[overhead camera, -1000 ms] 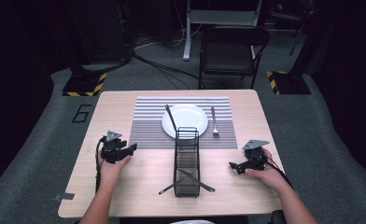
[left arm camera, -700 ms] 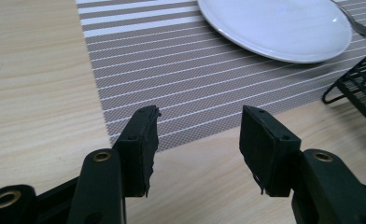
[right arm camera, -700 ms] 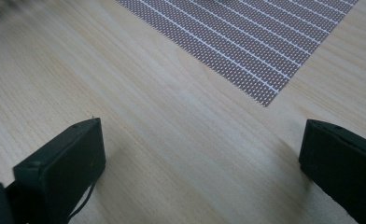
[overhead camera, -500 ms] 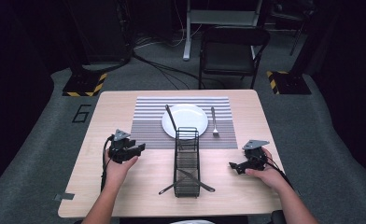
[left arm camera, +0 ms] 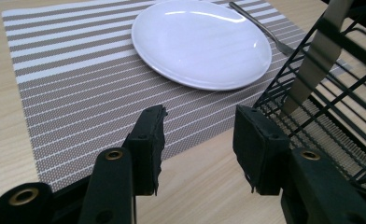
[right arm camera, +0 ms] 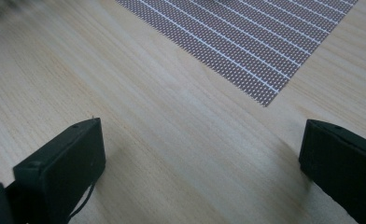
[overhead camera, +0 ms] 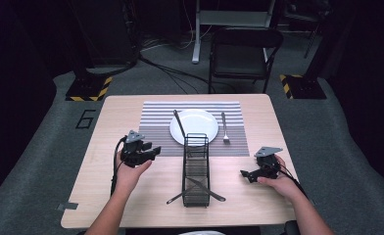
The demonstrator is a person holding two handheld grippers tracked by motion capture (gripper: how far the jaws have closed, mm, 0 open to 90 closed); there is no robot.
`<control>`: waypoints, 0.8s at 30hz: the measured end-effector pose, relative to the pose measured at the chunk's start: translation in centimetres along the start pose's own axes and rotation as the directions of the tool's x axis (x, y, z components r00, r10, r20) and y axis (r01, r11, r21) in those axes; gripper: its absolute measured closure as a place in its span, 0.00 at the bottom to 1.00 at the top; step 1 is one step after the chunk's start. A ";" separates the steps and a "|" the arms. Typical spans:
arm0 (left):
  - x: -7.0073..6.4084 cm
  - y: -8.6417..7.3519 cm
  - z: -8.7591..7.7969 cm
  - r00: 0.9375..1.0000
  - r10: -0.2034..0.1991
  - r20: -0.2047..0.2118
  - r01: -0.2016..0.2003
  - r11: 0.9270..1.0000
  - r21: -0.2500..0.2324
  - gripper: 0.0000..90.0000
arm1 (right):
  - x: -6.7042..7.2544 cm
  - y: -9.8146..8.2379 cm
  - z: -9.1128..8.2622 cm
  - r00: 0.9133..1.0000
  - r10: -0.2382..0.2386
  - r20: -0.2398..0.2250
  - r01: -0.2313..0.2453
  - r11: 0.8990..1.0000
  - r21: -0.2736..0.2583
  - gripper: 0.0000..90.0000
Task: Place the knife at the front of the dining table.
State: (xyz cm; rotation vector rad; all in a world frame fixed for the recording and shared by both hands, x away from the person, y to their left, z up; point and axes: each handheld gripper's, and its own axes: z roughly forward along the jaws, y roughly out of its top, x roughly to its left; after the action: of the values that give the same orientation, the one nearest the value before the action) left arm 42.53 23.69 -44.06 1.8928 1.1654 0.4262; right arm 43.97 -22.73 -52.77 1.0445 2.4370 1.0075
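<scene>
Left tool (overhead camera: 153,152), closing empty, neared rack (overhead camera: 196,169), lengthwise away from person.

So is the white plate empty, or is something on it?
Not empty: a dark utensil rests across the plate, one end reaching the wire basket.

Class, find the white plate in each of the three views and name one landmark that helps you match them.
High view: white plate at centre, on the striped placemat.
Left gripper view: plate at top centre, beyond the tongs.
Right gripper view: plate not in it.
Shared landmark: the striped placemat, top right in the right gripper view.
</scene>
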 end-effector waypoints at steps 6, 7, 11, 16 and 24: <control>-0.7 1.2 -0.2 1.000 0.027 0.014 -0.027 1.000 -0.011 0.63 | 0.0 0.0 0.0 1.000 0.000 -0.002 0.000 1.000 0.000 0.00; -1.0 1.5 -0.3 0.999 0.029 0.024 -0.028 0.999 -0.016 0.63 | 0.0 0.0 0.0 1.000 0.000 0.000 0.000 1.000 0.000 0.00; -1.4 2.1 -0.3 0.998 0.047 0.029 -0.047 0.999 -0.013 0.63 | 0.0 0.0 0.0 1.000 0.000 0.000 0.000 1.000 0.000 0.00; -2.2 3.1 -0.2 0.997 0.063 0.045 -0.063 0.998 -0.019 0.63 | 0.0 0.0 0.0 1.000 0.000 -0.002 0.000 1.000 0.000 0.00; -3.3 4.5 0.3 0.993 0.088 0.075 -0.087 0.996 -0.021 0.63 | 0.0 0.0 0.0 1.000 0.000 -0.001 0.000 1.000 0.000 0.00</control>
State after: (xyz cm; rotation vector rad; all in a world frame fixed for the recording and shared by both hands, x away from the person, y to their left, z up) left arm 43.58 19.80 -40.12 1.9334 1.0286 0.4071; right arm 43.97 -22.73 -52.78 1.0444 2.4378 1.0091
